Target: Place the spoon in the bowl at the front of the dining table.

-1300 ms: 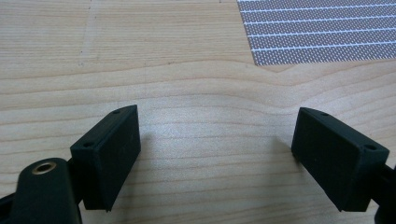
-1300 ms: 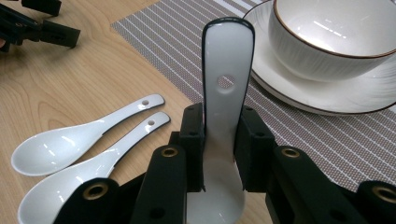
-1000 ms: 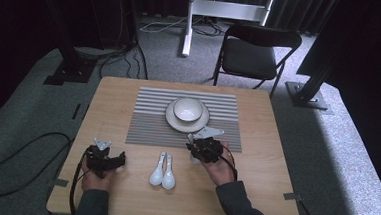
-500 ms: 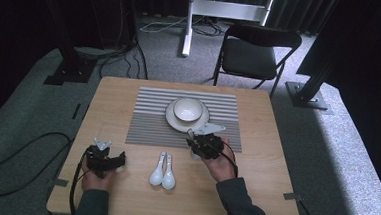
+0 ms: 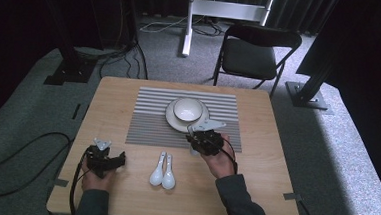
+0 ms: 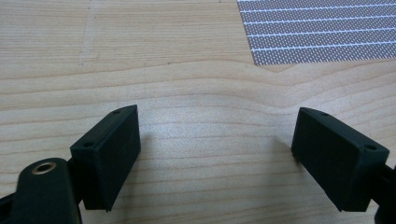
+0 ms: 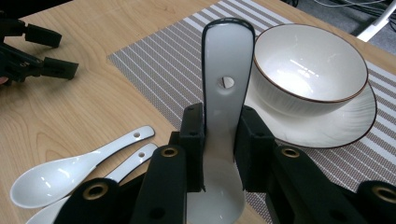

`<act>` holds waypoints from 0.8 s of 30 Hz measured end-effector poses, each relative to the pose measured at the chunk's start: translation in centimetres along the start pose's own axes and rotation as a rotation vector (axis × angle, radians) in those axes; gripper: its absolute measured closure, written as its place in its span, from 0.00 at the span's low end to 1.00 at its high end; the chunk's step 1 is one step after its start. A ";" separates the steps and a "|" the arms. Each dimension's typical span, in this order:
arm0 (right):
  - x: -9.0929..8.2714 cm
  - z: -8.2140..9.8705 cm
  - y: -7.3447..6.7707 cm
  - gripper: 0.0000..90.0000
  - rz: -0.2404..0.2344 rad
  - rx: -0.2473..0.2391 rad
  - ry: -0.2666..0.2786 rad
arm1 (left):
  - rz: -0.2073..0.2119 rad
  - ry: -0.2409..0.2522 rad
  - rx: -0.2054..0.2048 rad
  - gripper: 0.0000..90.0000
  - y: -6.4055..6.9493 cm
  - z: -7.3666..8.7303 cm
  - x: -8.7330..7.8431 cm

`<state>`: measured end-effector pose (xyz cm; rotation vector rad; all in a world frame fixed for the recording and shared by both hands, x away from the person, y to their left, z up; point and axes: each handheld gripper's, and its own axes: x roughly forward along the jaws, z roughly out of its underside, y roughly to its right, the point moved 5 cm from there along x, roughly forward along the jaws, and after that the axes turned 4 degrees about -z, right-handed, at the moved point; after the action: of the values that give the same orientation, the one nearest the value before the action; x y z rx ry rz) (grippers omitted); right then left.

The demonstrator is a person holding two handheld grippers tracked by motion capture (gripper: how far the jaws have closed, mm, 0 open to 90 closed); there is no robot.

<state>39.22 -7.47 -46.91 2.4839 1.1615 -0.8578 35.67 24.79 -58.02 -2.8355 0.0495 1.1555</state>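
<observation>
- The right gripper (image 7: 219, 140) is pinching a white spoon (image 7: 227, 70) by its handle; its two black jaws press on either side, and the handle stands up between them with its holed end pointing away from the hand.
- Compared with a second ago, this gripper has crept forward from the mat's near edge toward the dishes, and it now sits over the near rim of the plate (image 5: 171, 120). The spoon went with it, and the grip looks the same.
- I take this to mean the pick-up is done and the carry is nearly over: the spoon is close to being set down by or into the bowl (image 7: 308, 65), which lies just ahead and to the right of the jaws.
- The left gripper (image 6: 217, 147) has not shifted; it rests on the wooden table (image 6: 140, 56) with its jaws spread wide and nothing between them, and a corner of the striped mat (image 6: 322, 32) lies ahead and to its right.
- Count: three spoons in all, one held and two spare spoons (image 5: 163, 172) lying side by side on the table, to the left of the right gripper and nearer the person.
- One bowl, standing on one plate, on one mat.
- Two grippers, one in each hand.
- Beyond the table stands one folding chair (image 5: 254, 56).
</observation>
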 end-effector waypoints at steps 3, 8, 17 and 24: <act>-0.1 -0.3 0.1 0.83 0.001 0.000 0.005 | 0.000 -0.001 0.000 0.18 0.0 0.0 0.0; -0.2 -0.7 0.3 0.83 0.004 -0.005 0.010 | 0.000 -0.001 0.000 0.18 0.0 0.0 0.0; -0.4 -1.6 0.8 0.83 0.013 -0.005 0.026 | 0.001 -0.001 0.001 0.18 0.0 0.0 0.0; -0.2 -2.0 1.3 0.83 0.017 -0.001 0.030 | 0.001 -0.001 0.001 0.18 0.0 0.0 0.0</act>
<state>40.92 -7.42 -45.20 2.5098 1.1486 -0.8182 35.65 24.78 -58.01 -2.8344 0.0511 1.1567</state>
